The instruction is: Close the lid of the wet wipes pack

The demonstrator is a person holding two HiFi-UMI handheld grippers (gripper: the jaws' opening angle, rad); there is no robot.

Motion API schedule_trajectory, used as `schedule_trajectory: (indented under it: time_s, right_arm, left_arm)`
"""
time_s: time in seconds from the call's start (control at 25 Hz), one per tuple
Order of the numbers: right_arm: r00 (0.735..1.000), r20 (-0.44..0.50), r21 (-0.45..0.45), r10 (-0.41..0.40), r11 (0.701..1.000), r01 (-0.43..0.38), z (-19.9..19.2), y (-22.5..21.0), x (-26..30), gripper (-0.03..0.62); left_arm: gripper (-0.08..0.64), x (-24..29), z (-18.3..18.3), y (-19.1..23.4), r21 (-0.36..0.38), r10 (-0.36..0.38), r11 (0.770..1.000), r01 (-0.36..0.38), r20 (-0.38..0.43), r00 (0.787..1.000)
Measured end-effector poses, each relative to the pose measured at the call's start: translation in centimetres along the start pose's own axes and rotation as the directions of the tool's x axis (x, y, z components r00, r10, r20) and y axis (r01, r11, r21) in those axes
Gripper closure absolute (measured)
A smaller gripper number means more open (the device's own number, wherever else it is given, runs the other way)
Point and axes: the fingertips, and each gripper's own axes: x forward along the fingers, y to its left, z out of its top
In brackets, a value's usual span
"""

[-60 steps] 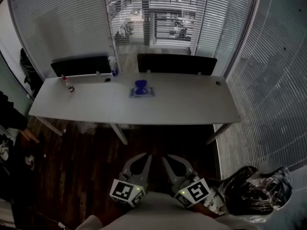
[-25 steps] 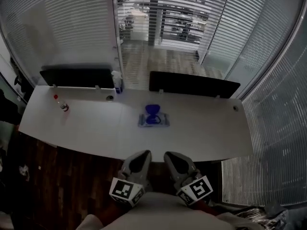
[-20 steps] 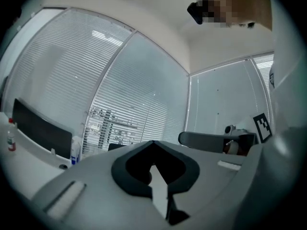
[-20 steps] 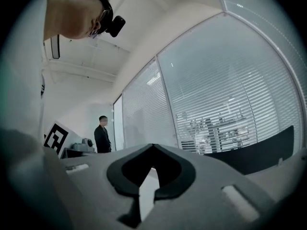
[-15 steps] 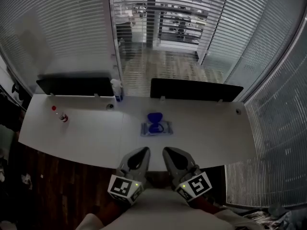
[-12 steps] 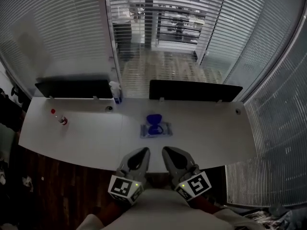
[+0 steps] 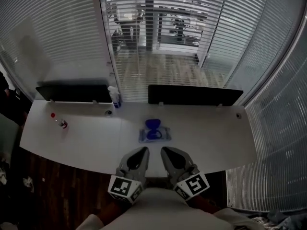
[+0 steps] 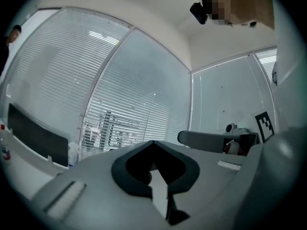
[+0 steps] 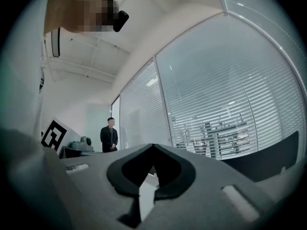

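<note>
Table (image 7: 81,140) is being shown bearing the wet wipes pack (image 7: 154,135), blue lid (image 7: 153,124) raised, print illegible; left gripper (image 7: 143,150) and right gripper (image 7: 164,151) jaws are being held clenched, empty.

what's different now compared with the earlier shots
The person has walked up to the long white table, so it and the clear wet wipes pack with its raised blue lid now lie just beyond the left gripper and right gripper. Nothing was taken or let go: both grippers stay shut, empty, side by side; the lid is still up.
</note>
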Motion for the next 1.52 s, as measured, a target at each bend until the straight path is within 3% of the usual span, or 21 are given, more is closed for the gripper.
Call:
schedule_trajectory:
  time_s: [0.2, 0.44, 0.92, 1.08, 1.36, 1.52]
  right_arm:
    - [1.0, 0.004, 0.004, -0.01, 1.0, 0.01, 0.0, -1.4, 0.0, 0.592]
    - [0.999, -0.025, -0.018, -0.023, 1.0, 0.022, -0.5, -3.4, 0.8, 0.592]
    - [0.983, -0.184, -0.048, -0.016, 0.999, 0.008, -7.0, -7.5, 3.7, 0.592]
    - [0.972, -0.234, -0.058, -0.004, 0.998, -0.01, -9.4, -8.4, 4.1, 0.591]
    - [0.942, -0.335, -0.115, 0.026, 0.991, -0.068, -16.0, -10.5, 6.0, 0.591]
    - [0.93, -0.366, -0.125, 0.043, 0.988, -0.095, -19.6, -12.0, 6.8, 0.591]
  left_arm:
    - [0.557, 1.4, 0.1, -0.3, 0.0, 0.005, 1.0, -0.005, -0.011, 1.0]
    - [0.558, 3.3, 0.6, 1.0, 0.058, 0.022, 0.998, -0.02, -0.035, 0.999]
    - [0.558, 6.8, -5.3, 5.2, 0.033, 0.079, 0.997, -0.075, -0.155, 0.985]
    - [0.558, 7.8, -7.7, 6.3, 0.034, 0.086, 0.996, -0.08, -0.209, 0.974]
    - [0.558, 9.7, -14.7, 10.3, 0.041, 0.123, 0.992, -0.116, -0.336, 0.934]
    - [0.557, 10.6, -18.7, 11.6, 0.09, 0.125, 0.991, -0.097, -0.39, 0.913]
